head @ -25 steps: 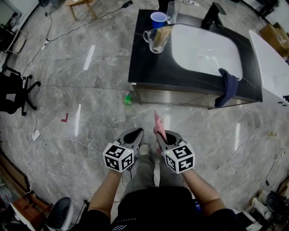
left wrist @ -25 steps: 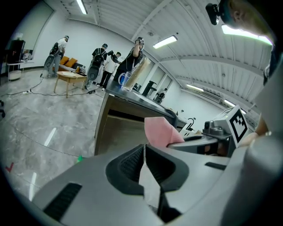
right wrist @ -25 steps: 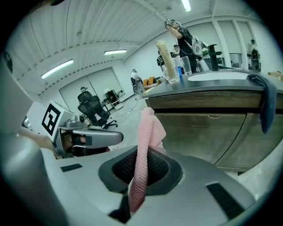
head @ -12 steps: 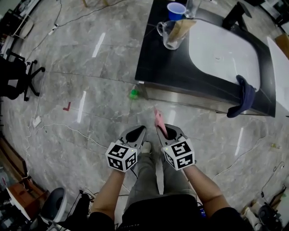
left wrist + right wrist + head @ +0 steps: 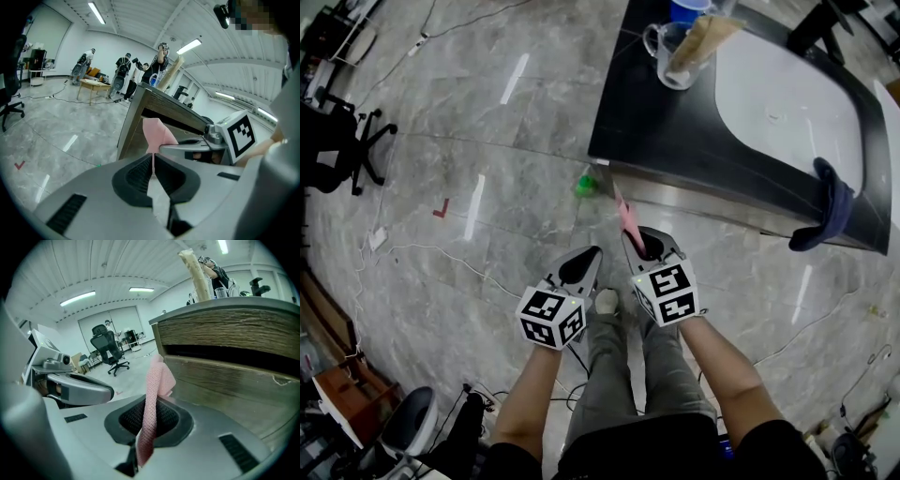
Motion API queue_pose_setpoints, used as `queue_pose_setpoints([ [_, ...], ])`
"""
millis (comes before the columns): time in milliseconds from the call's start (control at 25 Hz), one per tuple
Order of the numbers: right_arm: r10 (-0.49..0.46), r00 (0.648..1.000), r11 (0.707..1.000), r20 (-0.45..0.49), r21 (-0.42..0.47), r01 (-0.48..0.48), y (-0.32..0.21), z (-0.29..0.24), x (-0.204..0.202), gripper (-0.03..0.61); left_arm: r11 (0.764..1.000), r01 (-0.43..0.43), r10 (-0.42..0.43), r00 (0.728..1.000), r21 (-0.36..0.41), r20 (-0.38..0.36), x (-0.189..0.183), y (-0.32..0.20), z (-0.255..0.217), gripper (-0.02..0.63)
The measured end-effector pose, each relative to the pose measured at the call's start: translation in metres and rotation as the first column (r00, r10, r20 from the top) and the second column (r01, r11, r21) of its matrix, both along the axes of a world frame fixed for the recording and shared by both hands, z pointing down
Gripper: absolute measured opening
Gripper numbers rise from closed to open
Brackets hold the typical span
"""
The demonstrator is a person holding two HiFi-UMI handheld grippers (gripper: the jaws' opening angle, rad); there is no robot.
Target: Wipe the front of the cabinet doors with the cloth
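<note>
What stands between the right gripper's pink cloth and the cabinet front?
Nothing visible. The cloth in the right gripper faces the cabinet front across open space; a small green object lies aside on the floor.

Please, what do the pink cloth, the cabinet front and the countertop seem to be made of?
Pink cloth: knitted fabric, matte; the open weave shows.
Cabinet front: wood or wood-look laminate, matte; brown grain lines.
Countertop: black and smooth, possibly stone; the look leaves it open.
</note>
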State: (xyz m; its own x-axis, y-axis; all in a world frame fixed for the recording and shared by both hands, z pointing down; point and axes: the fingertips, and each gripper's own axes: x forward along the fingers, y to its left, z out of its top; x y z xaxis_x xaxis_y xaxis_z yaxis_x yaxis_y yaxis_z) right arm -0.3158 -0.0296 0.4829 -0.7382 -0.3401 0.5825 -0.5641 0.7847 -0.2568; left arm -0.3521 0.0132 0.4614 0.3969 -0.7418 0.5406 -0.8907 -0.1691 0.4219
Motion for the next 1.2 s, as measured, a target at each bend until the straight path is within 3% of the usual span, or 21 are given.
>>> queue_pose_setpoints([
  [280, 0.005, 1.0, 0.999, 0.023, 0.04, -0.006, -0.029, 0.005, -0.016, 0.041, 0.999, 0.005, -0.006, 1.0, 0.042, 0.024, -0.006, -0.028, 0.005, 0.02],
  [560, 0.058, 0.998, 0.998, 0.002, 0.037, -0.058, -0.051, 0.018, -0.003, 0.041, 1.0, -0.001, 0.001, 1.0, 0.026, 0.028, -0.003, -0.036, 0.013, 0.021],
  [800, 0.132, 0.991, 0.991, -0.009, 0.04, -0.131, -0.068, 0.024, 0.037, 0.041, 0.999, -0.041, 0.041, 0.999, 0.016, 0.037, 0.017, -0.047, 0.017, 0.021],
  [1200, 0.275, 0.961, 0.96, -0.029, 0.054, -0.273, -0.082, 0.03, 0.133, 0.041, 0.986, -0.166, 0.166, 0.986, 0.022, 0.022, 0.092, -0.07, 0.019, 0.021],
])
